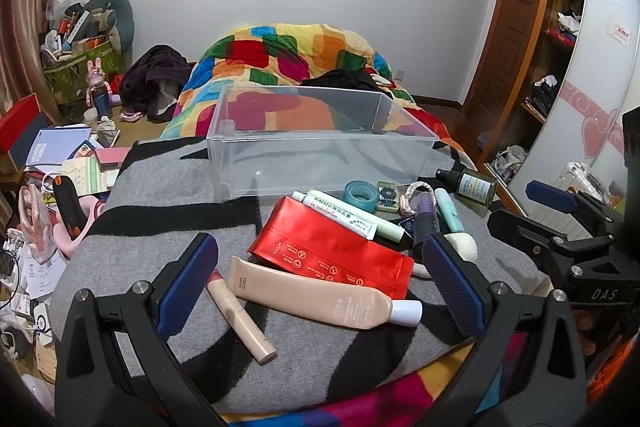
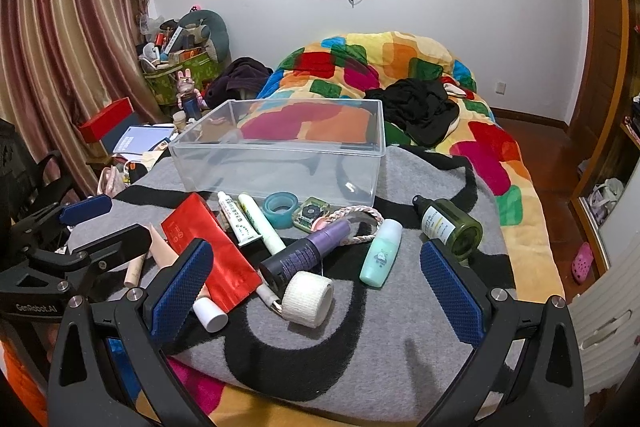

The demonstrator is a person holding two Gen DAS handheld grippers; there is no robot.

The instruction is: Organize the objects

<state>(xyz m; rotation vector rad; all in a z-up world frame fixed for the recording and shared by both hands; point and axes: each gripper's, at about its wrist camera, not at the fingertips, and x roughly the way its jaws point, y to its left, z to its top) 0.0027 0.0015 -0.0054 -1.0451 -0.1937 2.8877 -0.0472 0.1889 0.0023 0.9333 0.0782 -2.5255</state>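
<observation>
A bed (image 2: 520, 163) under a grey-and-black blanket (image 2: 400, 327) carries the whole job: a clear bin (image 2: 280, 163), visibly empty, sits at the far side, and the toiletries lie scattered on the blanket just in front of it. By the look of it the sorting is at its very start, nothing yet in the bin.

The left gripper (image 1: 320, 281) hovers with jaws wide apart over a red pouch (image 1: 332, 251) and a beige tube (image 1: 320, 297); the right gripper (image 2: 316, 285) hangs likewise spread over a white tape roll (image 2: 309, 299), a purple bottle (image 2: 308, 247) and a mint bottle (image 2: 381, 253). Neither holds anything.

The next move likely calls for closing on one item and lifting it over the bin's near wall. The pile overlaps tightly at centre; the green bottle (image 2: 450, 225) lies apart near the blanket's right edge, with open room around it.
</observation>
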